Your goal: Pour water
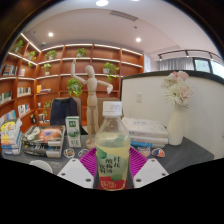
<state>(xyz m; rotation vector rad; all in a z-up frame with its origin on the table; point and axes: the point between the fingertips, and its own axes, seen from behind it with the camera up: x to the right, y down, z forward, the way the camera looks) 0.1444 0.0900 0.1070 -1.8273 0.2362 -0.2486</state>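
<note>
A clear plastic bottle [112, 148] with pale yellowish drink, a white cap and a green-and-red label stands upright between my fingers. My gripper [112, 162] is shut on the bottle, both magenta pads [88, 160] pressing its label from either side. The bottle's base is hidden below the fingers, so I cannot tell whether it rests on the table. No cup or other vessel for pouring is clearly visible.
A grey table [190, 152] lies beyond the fingers. On it stand a wooden mannequin [92, 95], a white vase with pink flowers [178, 108], a green carton [73, 128], stacked books [148, 128] and clutter [30, 138]. Wooden shelves [60, 70] line the back wall.
</note>
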